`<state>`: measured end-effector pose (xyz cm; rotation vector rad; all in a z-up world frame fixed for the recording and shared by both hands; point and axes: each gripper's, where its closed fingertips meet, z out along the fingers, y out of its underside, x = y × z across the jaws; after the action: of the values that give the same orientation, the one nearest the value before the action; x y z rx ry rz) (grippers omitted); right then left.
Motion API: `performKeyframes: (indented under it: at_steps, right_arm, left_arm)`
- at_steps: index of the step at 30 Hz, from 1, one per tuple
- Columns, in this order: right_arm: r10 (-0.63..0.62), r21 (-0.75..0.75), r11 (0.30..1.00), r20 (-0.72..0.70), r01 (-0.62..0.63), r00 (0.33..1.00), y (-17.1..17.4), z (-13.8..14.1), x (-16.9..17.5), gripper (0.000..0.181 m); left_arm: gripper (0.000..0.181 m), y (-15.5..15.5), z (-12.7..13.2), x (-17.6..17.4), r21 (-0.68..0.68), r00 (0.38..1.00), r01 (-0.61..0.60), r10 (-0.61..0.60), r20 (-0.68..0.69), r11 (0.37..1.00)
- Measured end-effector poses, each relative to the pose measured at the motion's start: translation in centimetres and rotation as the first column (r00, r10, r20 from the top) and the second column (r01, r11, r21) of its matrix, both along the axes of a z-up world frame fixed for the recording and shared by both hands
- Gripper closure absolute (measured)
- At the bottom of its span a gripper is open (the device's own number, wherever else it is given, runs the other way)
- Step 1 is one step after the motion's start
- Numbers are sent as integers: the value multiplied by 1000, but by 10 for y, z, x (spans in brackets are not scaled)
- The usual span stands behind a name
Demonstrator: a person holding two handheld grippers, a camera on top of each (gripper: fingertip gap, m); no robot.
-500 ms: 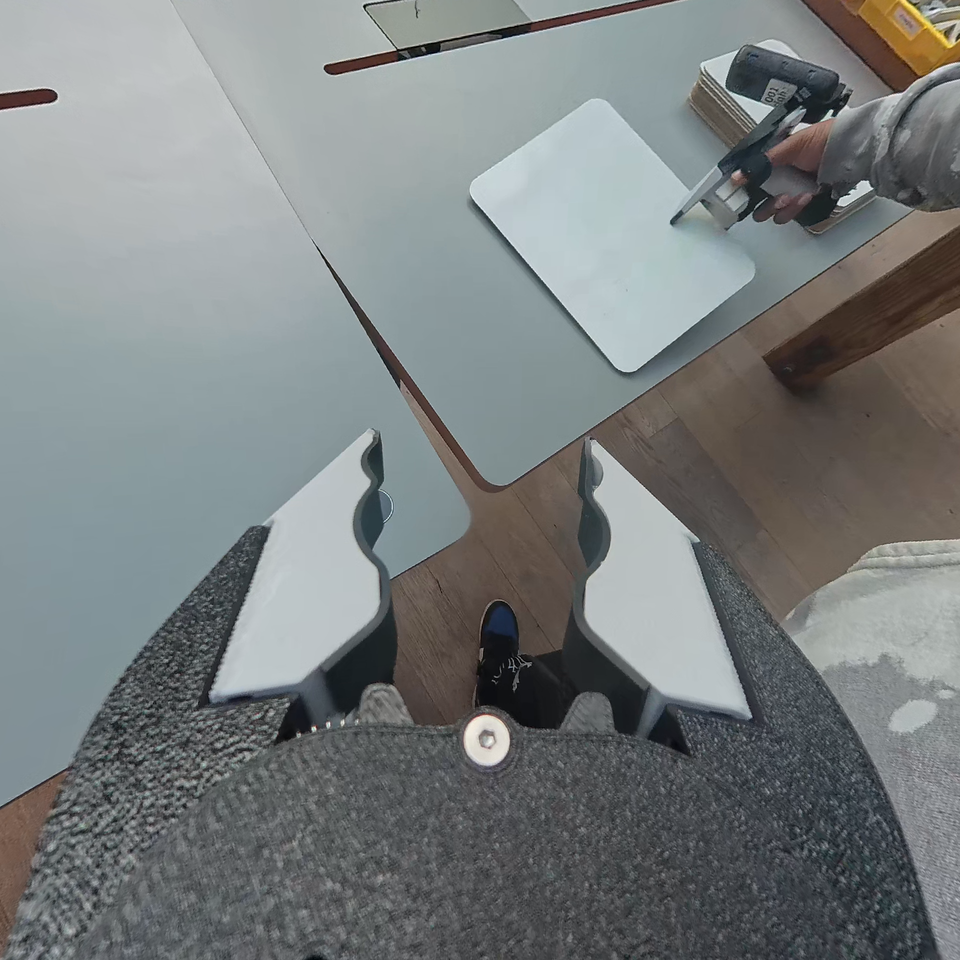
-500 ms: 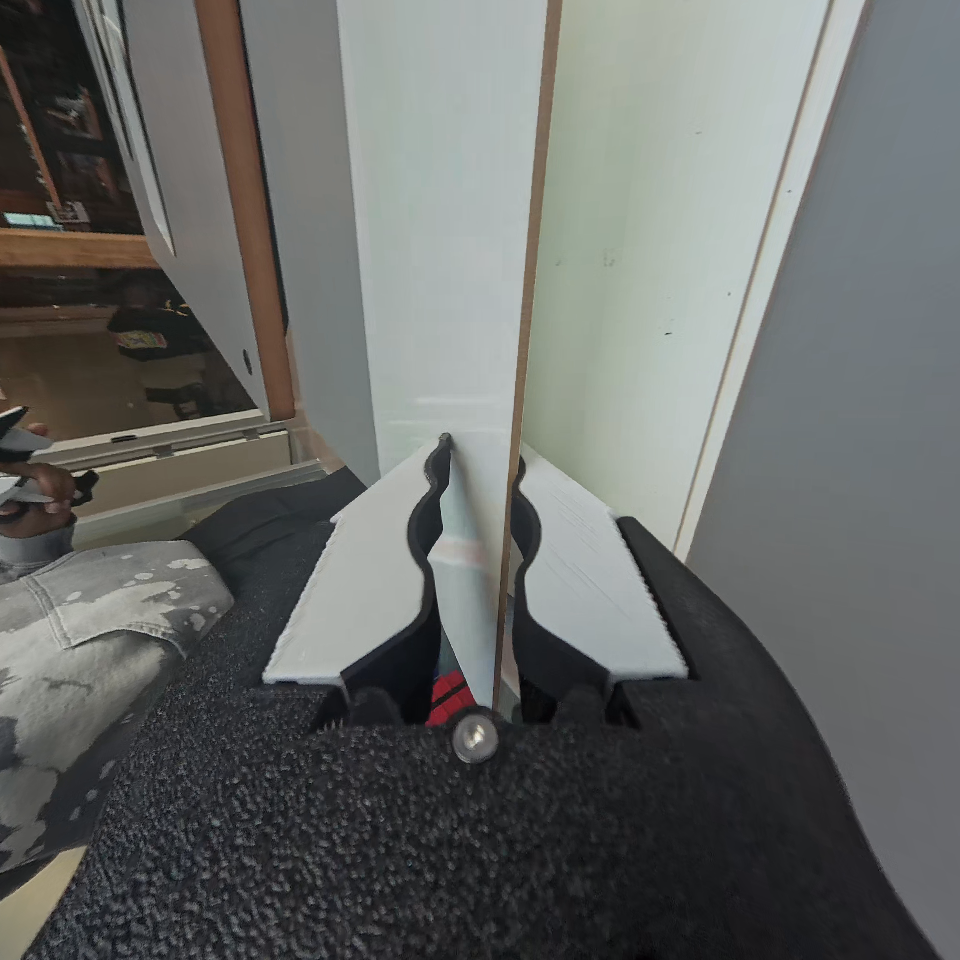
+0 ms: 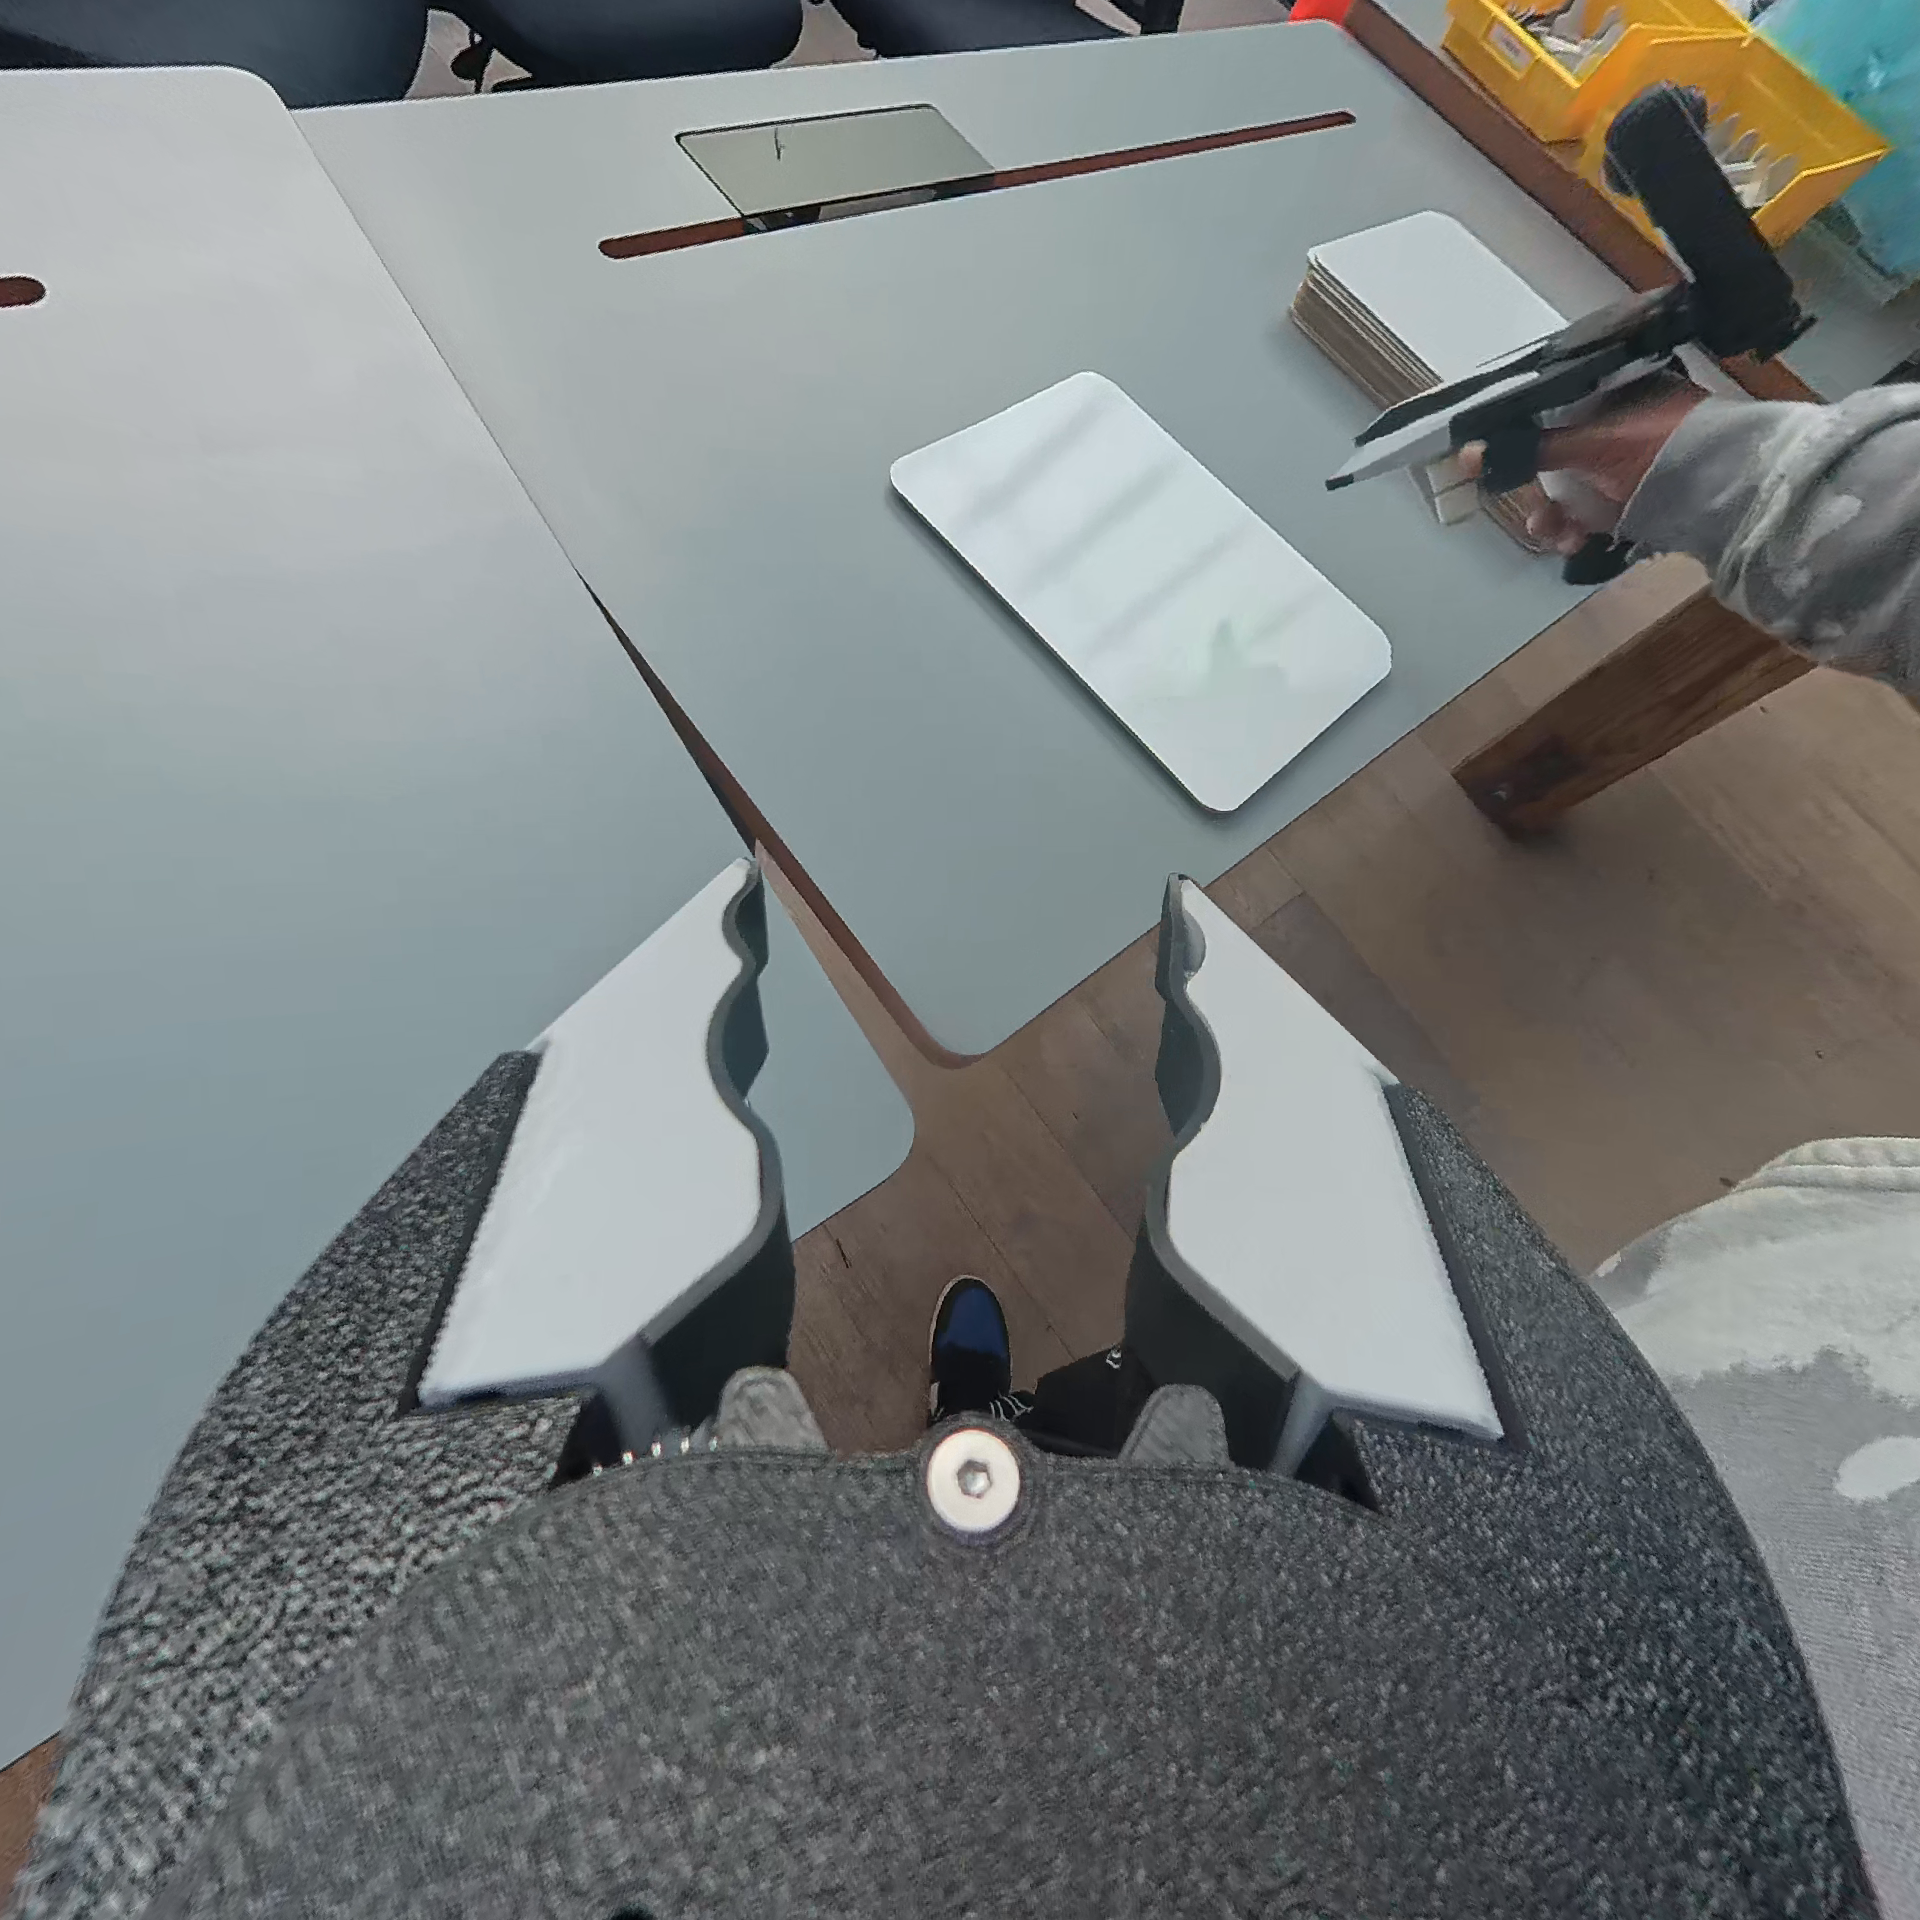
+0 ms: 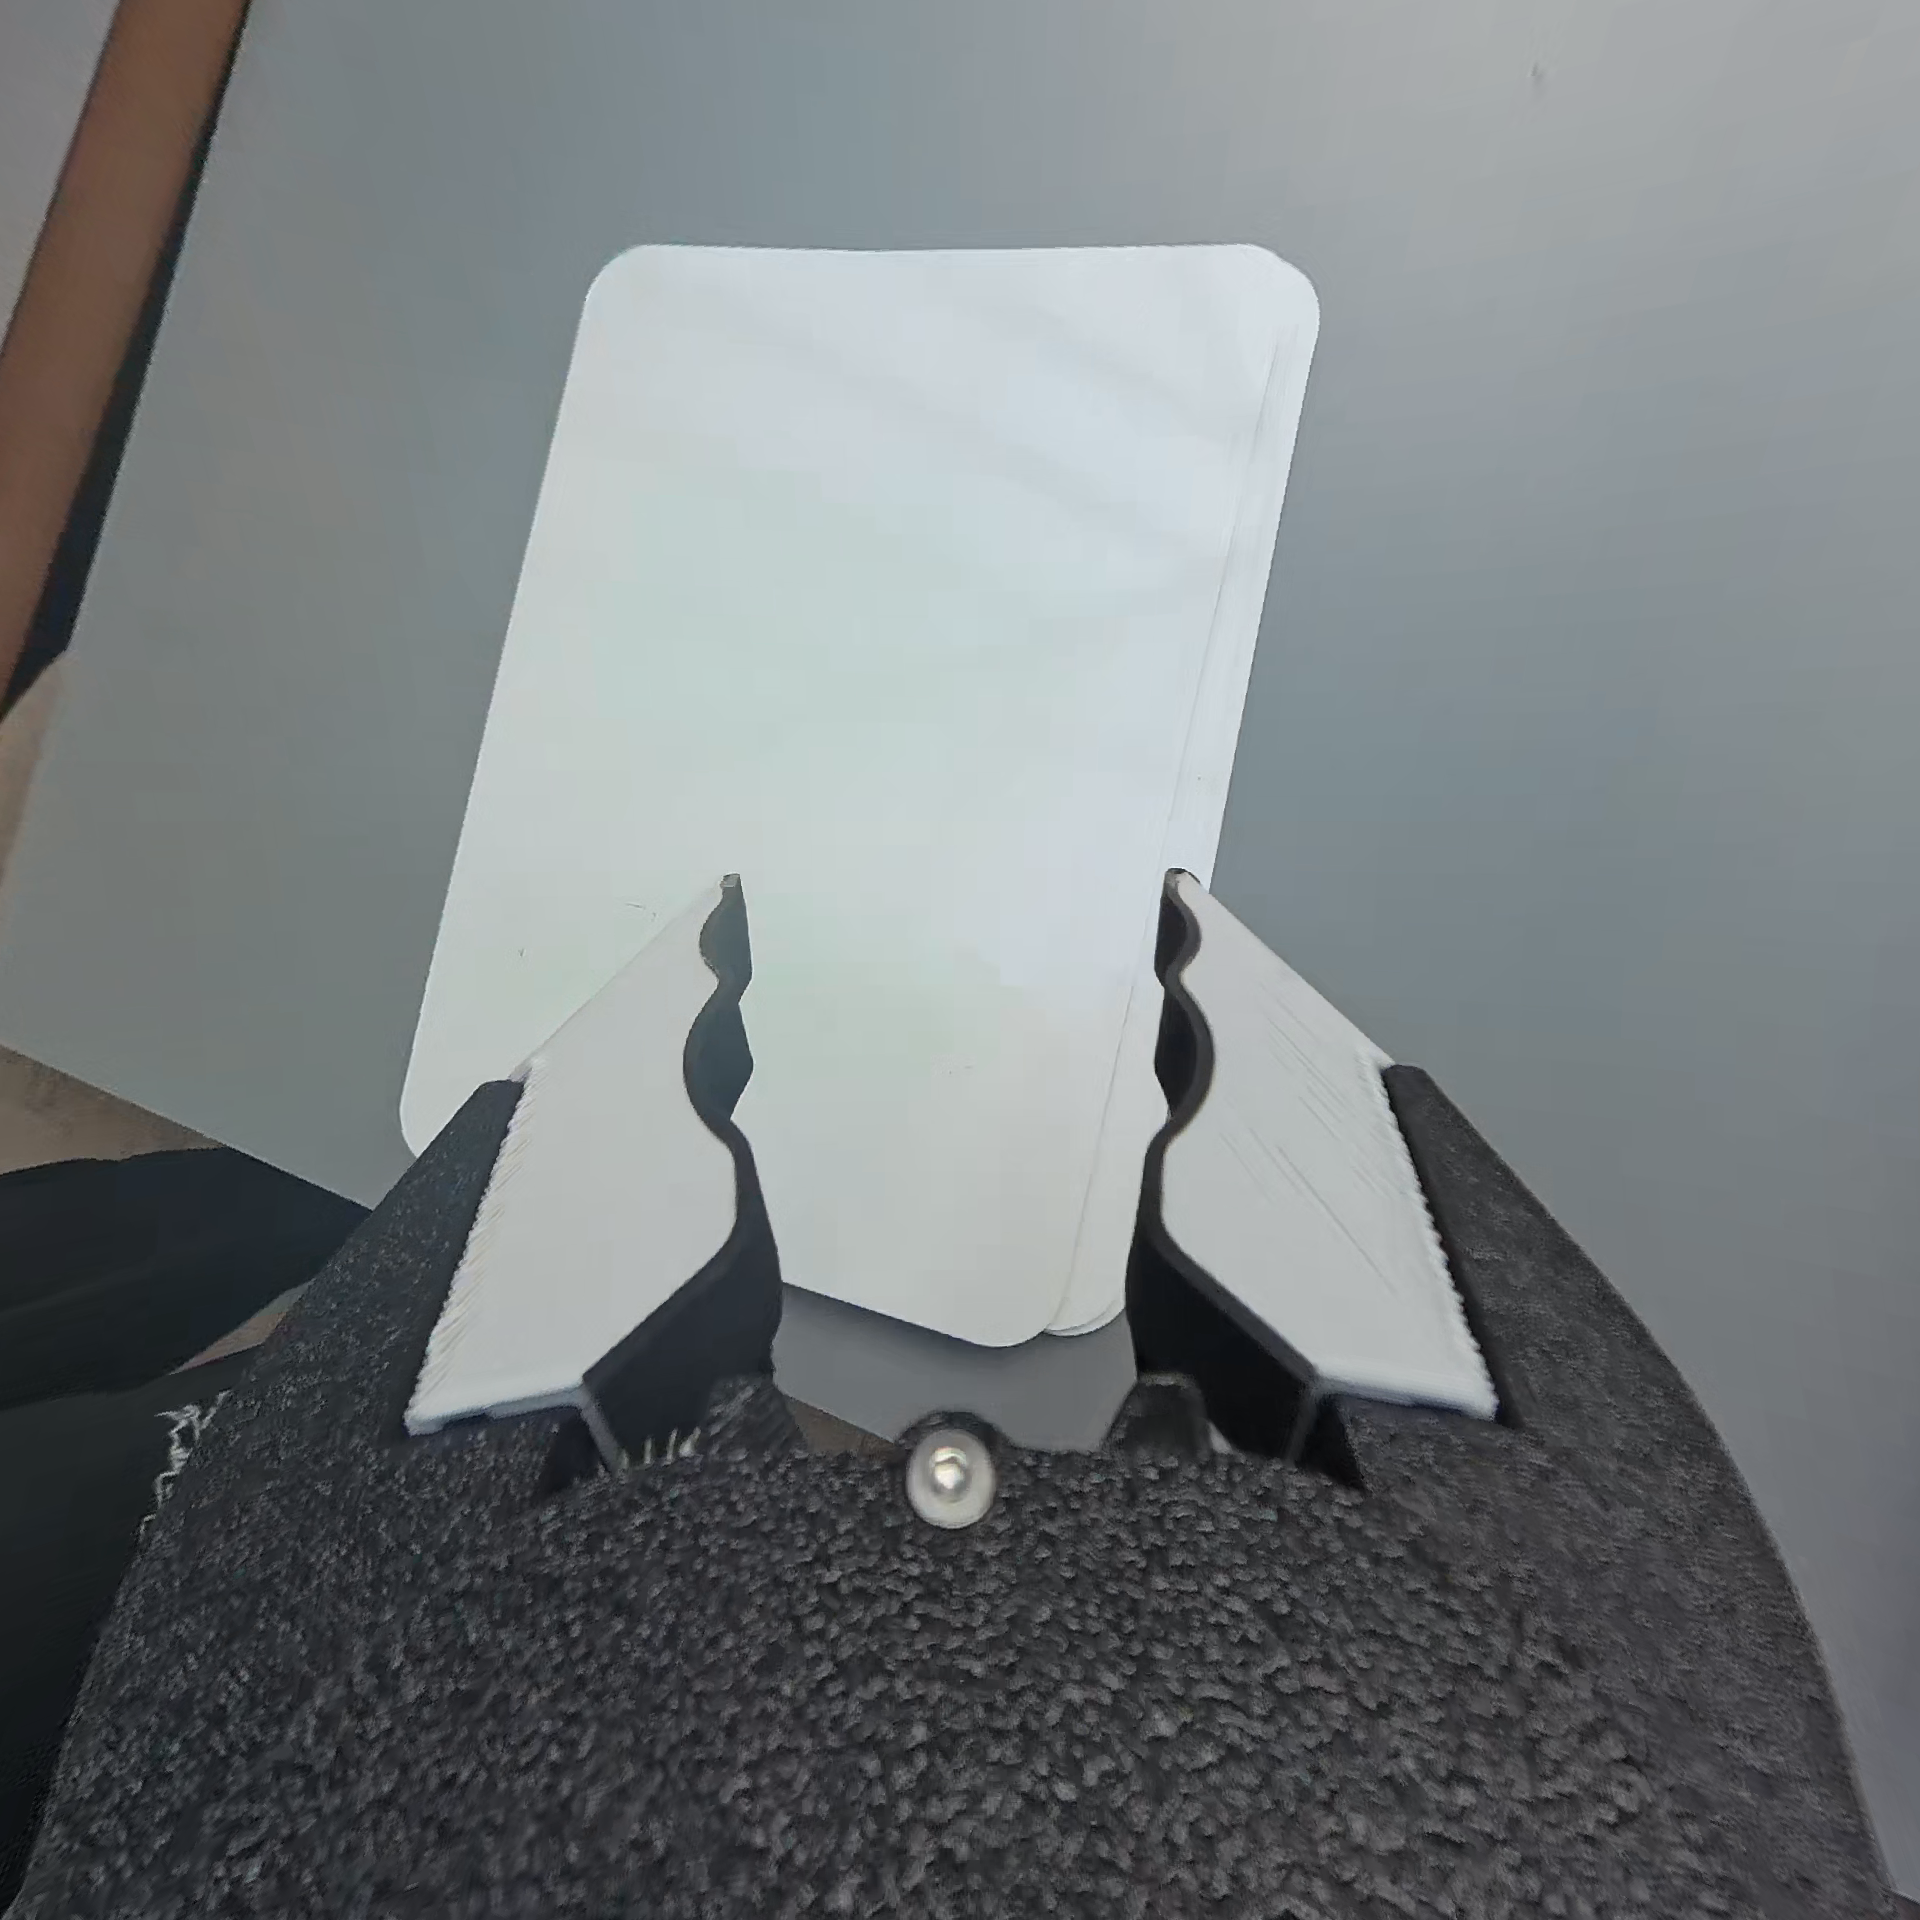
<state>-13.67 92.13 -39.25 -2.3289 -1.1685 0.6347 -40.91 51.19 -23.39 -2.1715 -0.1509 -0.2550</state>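
since half a second ago the right gripper (image 4: 951,883) has let go of the white board (image 3: 1141,590), now flat on the grey table (image 3: 727,520), and hangs spread over the stack of boards (image 4: 852,748), where a shallow pinch might lift several, while the left gripper (image 3: 961,883) stays spread and empty.

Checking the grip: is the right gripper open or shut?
Open: the right gripper has its fingers spread, empty, above the stack of white boards.
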Motion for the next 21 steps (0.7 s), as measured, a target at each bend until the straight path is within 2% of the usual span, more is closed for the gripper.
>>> performKeyframes:
  at_steps: [2,5,10,16,21]
  right_arm:
    - [-21,69,997,-15,22,1000,-23,6,4,96]
    - [-74,68,995,-43,77,996,-62,1,12,85]
    - [-172,40,984,-23,173,985,-98,-25,35,66]
    - [-186,-11,982,31,186,982,-95,-53,49,60]
    - [-170,-40,984,84,174,982,-70,-73,55,58]
  left_arm:
    - [106,13,-6,8,9,999,16,-16,33,1000]
    - [106,43,-22,30,22,993,55,-57,108,998]
    - [102,107,-70,80,12,963,145,-144,227,989]
    - [101,179,-139,137,-71,943,275,-255,213,959]
    - [100,226,-190,161,-162,942,270,-224,251,949]
